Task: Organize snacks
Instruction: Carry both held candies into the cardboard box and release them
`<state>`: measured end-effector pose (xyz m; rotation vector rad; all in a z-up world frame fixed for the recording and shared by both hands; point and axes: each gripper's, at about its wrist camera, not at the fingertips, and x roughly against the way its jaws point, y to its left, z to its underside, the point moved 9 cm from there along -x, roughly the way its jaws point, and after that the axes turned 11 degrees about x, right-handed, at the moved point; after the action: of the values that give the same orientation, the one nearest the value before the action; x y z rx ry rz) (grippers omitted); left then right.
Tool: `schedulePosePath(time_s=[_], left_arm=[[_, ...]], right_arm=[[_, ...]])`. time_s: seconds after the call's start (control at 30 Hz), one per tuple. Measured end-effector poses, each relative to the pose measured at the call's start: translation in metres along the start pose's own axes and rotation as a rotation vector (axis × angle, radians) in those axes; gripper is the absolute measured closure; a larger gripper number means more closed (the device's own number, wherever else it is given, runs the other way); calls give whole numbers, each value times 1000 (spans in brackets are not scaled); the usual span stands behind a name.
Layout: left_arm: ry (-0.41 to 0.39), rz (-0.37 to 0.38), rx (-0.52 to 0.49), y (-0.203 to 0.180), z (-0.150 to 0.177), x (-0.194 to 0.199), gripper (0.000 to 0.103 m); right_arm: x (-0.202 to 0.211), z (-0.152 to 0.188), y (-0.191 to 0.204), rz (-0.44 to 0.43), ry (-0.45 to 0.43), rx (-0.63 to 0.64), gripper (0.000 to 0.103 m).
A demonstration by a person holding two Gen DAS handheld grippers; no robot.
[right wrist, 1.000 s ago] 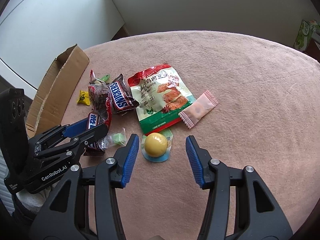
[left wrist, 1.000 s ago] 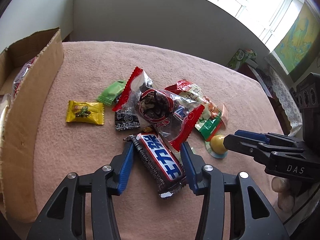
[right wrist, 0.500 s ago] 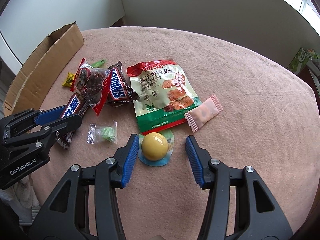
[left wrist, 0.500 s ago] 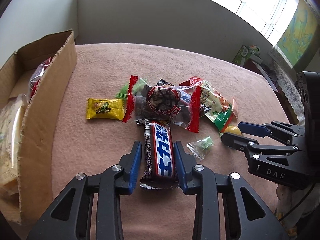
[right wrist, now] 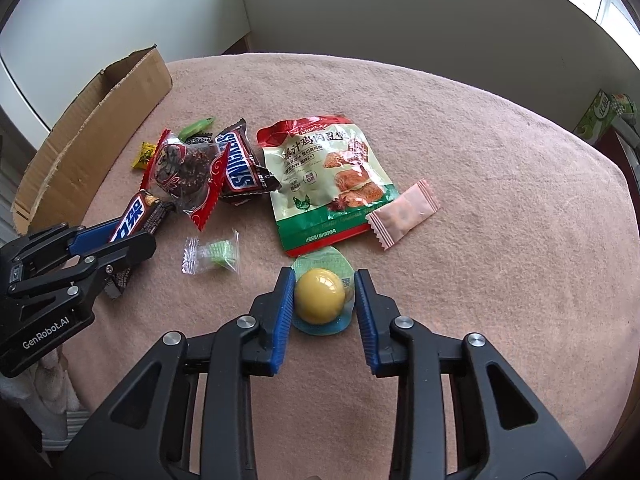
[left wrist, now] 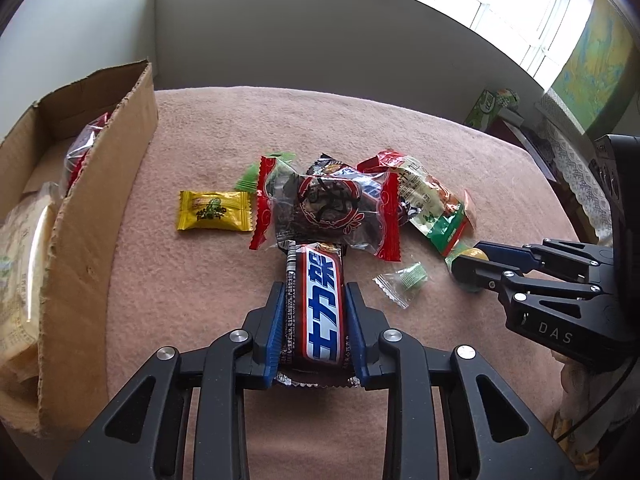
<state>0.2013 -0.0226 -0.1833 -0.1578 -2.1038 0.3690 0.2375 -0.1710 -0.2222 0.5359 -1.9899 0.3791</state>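
Both grippers (left wrist: 315, 308) (right wrist: 323, 300) newly narrowed: bar (left wrist: 320, 304) clamped, jelly (right wrist: 320, 297) straddled.

Left gripper (left wrist: 316, 320) clamps its fingers (left wrist: 276, 320) on the chocolate bar (left wrist: 316, 300) near the counter's (left wrist: 200, 280) front edge, cardboard box (left wrist: 92, 208) at the left edge.

A dark chocolate bar (left wrist: 318, 312) with a blue-and-white label lies lengthwise on the pink counter (right wrist: 500, 160). Behind it sit a clear red-edged bag of dark dried fruit (left wrist: 326, 206), a yellow candy (left wrist: 214, 211) and a green sachet (left wrist: 248, 174). A yellow jelly cup (right wrist: 320, 296) lies below the green-and-red tofu pouch (right wrist: 326, 178), with a pink wafer packet (right wrist: 402, 214) alongside. A cardboard box (left wrist: 96, 216) stands at the left.
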Motion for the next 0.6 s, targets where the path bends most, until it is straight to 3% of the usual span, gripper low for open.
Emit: schedulePosePath(time_s=[0.27,0.6], left_arm=[[-29,40,24,10,6,28,76],[-114,51,56,40,-3,77,76]], right_arm=[[27,5,8,-3,-38,-3,72],[71,-37,48,-37,-148,47,72]])
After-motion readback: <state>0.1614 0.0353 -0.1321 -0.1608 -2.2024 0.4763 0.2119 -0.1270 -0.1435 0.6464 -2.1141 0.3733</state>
